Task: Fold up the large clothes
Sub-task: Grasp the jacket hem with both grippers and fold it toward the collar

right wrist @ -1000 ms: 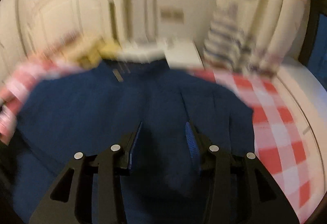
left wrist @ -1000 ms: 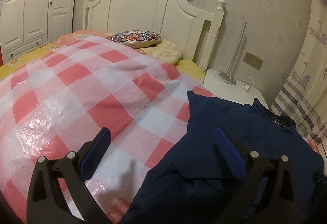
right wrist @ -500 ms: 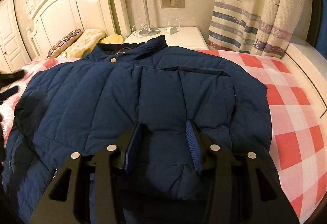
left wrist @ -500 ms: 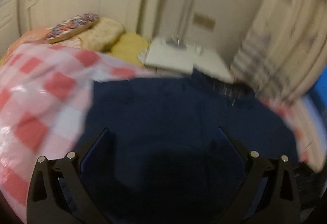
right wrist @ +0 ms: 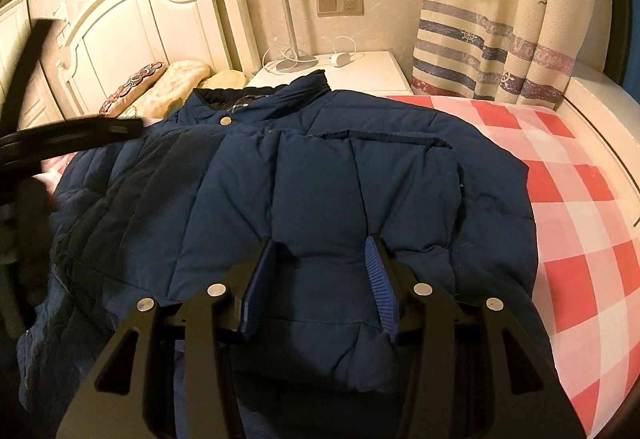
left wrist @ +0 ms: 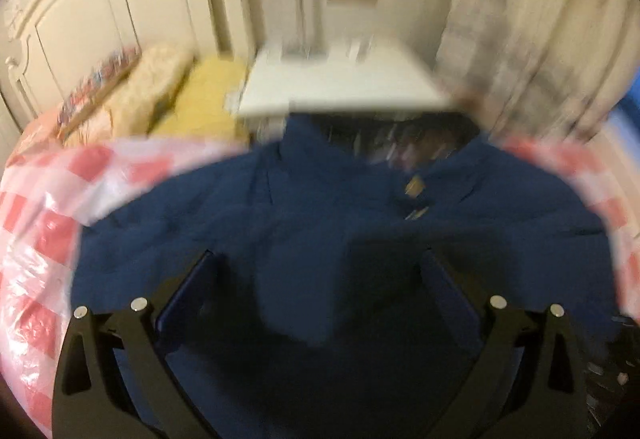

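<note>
A large navy quilted jacket (right wrist: 320,183) lies spread on the bed, collar toward the nightstand. It also shows, blurred, in the left wrist view (left wrist: 320,239). My right gripper (right wrist: 320,251) hovers low over the jacket's lower middle, jaws partly apart with nothing between them. My left gripper (left wrist: 316,271) is wide open above the jacket's middle, holding nothing. The left gripper's black body also shows at the left edge of the right wrist view (right wrist: 72,131).
The bed has a red and white checked cover (right wrist: 568,199). A white headboard (right wrist: 152,19) and pillows (right wrist: 160,87) stand at the far left. A white nightstand (right wrist: 360,71) with a lamp pole stands behind the collar. A striped curtain (right wrist: 500,19) hangs at right.
My left gripper has swung right from over the checked cover to above the jacket, facing the collar. My right gripper has held nearly still over the jacket, jaws unchanged.
</note>
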Available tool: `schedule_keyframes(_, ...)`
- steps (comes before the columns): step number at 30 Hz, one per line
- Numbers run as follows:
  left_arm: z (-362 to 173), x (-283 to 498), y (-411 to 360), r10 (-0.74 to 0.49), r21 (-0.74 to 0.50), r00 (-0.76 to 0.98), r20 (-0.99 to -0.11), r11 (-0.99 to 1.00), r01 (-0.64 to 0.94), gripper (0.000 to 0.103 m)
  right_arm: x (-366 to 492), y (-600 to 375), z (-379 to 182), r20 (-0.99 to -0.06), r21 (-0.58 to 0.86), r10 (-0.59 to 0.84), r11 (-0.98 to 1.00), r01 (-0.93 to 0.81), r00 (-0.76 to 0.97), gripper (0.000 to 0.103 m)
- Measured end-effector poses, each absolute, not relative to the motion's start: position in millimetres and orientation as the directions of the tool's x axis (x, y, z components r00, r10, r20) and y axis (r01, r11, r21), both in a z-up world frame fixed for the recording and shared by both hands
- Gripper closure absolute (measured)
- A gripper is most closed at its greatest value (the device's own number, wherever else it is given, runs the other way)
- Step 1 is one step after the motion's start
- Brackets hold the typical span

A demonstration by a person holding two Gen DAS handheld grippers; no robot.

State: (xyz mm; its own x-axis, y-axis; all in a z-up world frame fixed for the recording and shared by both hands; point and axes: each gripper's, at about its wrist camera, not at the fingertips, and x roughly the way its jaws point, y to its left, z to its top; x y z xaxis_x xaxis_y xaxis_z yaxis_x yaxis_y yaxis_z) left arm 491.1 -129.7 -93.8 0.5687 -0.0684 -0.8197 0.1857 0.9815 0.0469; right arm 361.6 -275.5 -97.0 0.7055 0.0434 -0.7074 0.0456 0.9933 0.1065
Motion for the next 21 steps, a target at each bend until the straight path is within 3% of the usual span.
schedule_keyframes(7,-84.0,481.7,-104.0,-0.114,0.001,0.614,-0.781,0.983,0.183,0.002,359.6,-278.8,-96.2,-0.701,0.142,0.073,0.989,0.039,0.709,0.058)
schedule_keyframes(9,-72.0,473.9,-69.4,-0.105,-0.025,0.657,-0.747,0.991,0.130,0.002,359.2,-280.3,-96.2,-0.699,0.154,0.083,0.987,0.037,0.711,0.058)
schedule_keyframes(13,-91.2,487.5,-2.1,-0.092,-0.109,0.611,-0.787,0.994,0.009,0.003,358.8,-282.0,-96.4,-0.694,0.174,0.098,0.984,0.034,0.713,0.058)
schedule_keyframes(17,-103.1,485.3,1.7,-0.098,-0.056,0.641,-0.761,0.995,0.087,0.002,359.5,-279.3,-96.4,-0.695,0.168,0.107,0.986,0.016,0.711,0.058)
schedule_keyframes(21,-83.0,460.7,17.9,-0.072,-0.102,0.699,-0.711,0.995,-0.001,0.003,359.6,-281.3,-96.7,-0.695,0.175,0.109,0.984,0.020,0.710,0.058)
